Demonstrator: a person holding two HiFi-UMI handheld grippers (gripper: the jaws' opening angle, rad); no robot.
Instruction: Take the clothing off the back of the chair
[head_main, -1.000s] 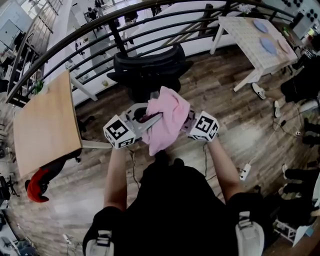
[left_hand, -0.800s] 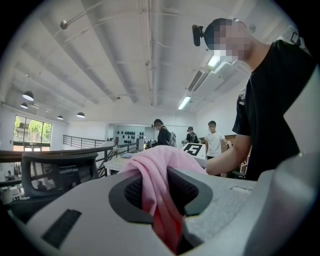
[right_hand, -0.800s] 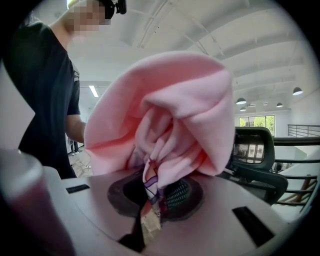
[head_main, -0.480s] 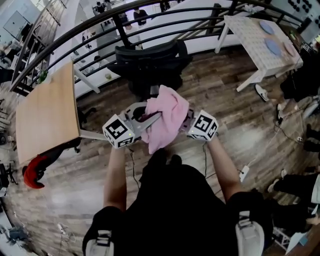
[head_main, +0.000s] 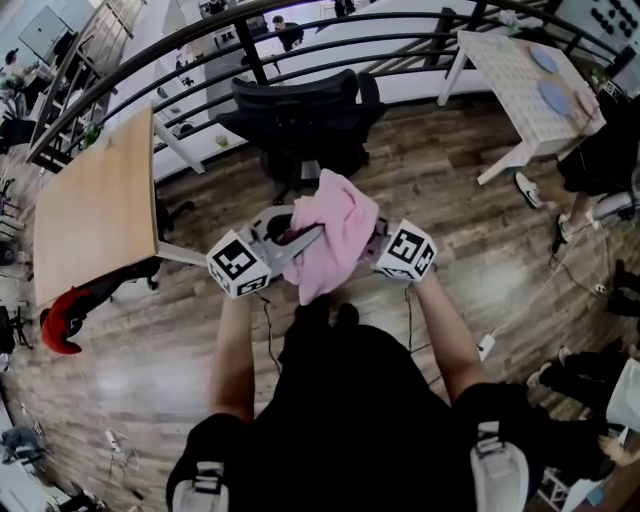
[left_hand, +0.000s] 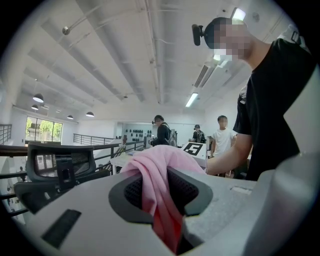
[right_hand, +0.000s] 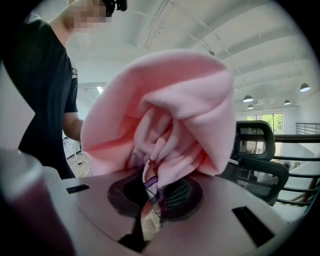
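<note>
Chair (head_main: 300, 115) farther off; clothing (head_main: 335, 235) hangs lengthwise downward.

light: bright, overhead ceiling lamps | glare: windows | edges: fisheye-curved, dark corners | focus: near cloth soft

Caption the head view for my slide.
Left gripper and right gripper clamp a bunched pink garment between them, in front of a black office chair.

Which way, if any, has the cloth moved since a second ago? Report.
Yes: the cloth has drawn slightly back from the chair, toward the person.
</note>
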